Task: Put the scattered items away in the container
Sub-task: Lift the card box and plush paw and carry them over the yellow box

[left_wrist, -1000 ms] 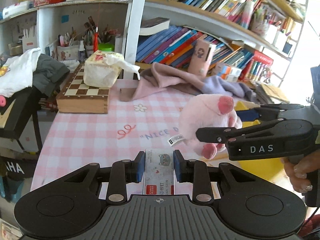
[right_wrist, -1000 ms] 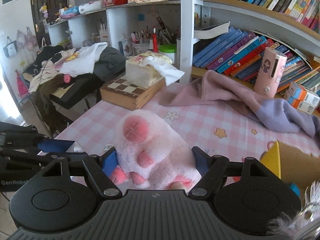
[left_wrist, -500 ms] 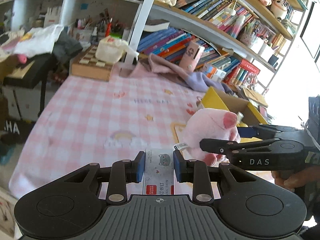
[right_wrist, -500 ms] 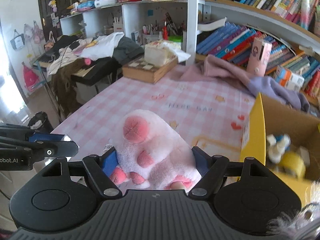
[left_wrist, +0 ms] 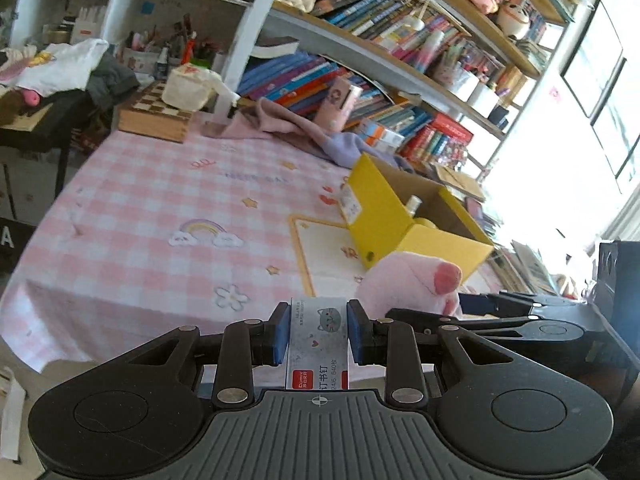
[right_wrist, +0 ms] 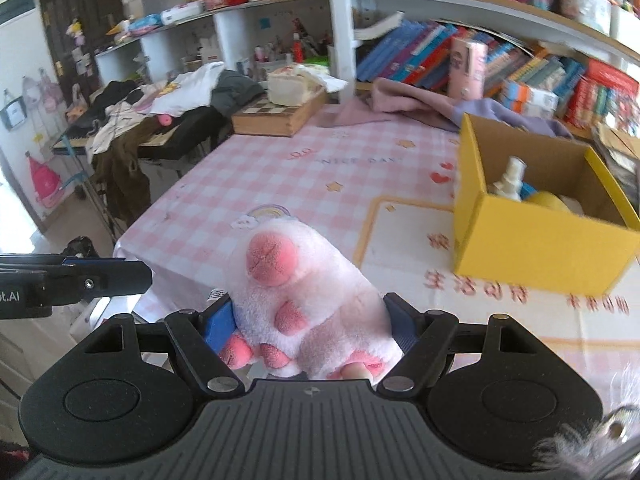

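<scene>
Left gripper (left_wrist: 318, 334) pinches our staple box (left_wrist: 318, 340); right gripper (right_wrist: 308, 332) clamps the plush paw (right_wrist: 304, 300). Box (right_wrist: 536, 248) waits ahead-right; we should clear its rim before releasing.

A: Left wrist cam sits low off the near edge of the pink checked table (left_wrist: 160, 216), looking along its fingers toward the bookshelf (left_wrist: 360, 40), tilted.

B: Right wrist cam?

A: Just beside it, same heading, higher over the table (right_wrist: 280, 168).

B: Overlap?

A: Both see the yellow box (left_wrist: 400, 216) (right_wrist: 532, 240), chessboard (left_wrist: 154, 114) (right_wrist: 276, 114), bookshelf (right_wrist: 440, 52), and each other's gripper at frame edge.
</scene>
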Motion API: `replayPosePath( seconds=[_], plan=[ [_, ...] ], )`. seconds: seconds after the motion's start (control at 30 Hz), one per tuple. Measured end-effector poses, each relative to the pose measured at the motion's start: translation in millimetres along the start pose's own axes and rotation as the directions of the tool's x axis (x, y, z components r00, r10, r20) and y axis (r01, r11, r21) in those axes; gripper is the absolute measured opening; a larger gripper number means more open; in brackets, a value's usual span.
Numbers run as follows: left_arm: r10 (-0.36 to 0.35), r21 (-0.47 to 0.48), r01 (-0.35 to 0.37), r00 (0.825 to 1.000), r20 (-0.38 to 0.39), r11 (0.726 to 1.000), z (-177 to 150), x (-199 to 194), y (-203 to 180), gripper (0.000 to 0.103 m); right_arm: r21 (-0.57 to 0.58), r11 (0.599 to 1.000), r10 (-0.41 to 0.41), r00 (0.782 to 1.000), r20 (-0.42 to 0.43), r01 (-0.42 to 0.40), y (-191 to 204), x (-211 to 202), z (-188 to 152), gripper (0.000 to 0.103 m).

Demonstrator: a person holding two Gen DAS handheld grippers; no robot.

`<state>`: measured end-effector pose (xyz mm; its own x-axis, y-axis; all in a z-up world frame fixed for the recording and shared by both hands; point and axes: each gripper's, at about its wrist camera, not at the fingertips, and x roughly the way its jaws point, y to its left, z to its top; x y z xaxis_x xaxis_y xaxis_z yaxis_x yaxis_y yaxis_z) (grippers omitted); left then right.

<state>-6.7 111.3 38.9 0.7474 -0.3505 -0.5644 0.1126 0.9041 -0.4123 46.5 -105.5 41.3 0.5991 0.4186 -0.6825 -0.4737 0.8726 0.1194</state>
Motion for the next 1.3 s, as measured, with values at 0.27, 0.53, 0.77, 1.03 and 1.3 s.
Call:
replayPosePath(
  seconds=[0.27,0.53,0.77,1.03,1.3],
  plan=[
    [-0.099,0.041,0.103,0.991,-0.091,0.994,-13.2,22.3,-24.9,0.028,0.110,0.990,-0.085,0.996,-0.041,0.089,-26.2,-27.4,-31.7,0.075],
    [-0.172,0.074,0.187,0.970,-0.170,0.980,-22.9,42.2,-48.6,0.028,0.188,0.968,-0.157,0.985,-0.073,0.168,-46.6,-51.8,-59.6,0.075],
    [-0.215,0.100,0.241,0.951,-0.223,0.965,-27.3,56.5,-68.3,0.028,0.239,0.946,-0.204,0.975,-0.091,0.220,-60.9,-67.9,-76.6,0.075],
    [-0.262,0.129,0.305,0.925,-0.275,0.943,-28.2,79.3,-95.9,0.028,0.299,0.912,-0.260,0.960,-0.106,0.280,-84.5,-82.0,-88.8,0.075],
    [-0.286,0.141,0.344,0.904,-0.318,0.928,-28.4,104.5,-118.1,0.028,0.329,0.887,-0.298,0.946,-0.130,0.325,-109.1,-85.6,-92.3,0.075]
  ],
)
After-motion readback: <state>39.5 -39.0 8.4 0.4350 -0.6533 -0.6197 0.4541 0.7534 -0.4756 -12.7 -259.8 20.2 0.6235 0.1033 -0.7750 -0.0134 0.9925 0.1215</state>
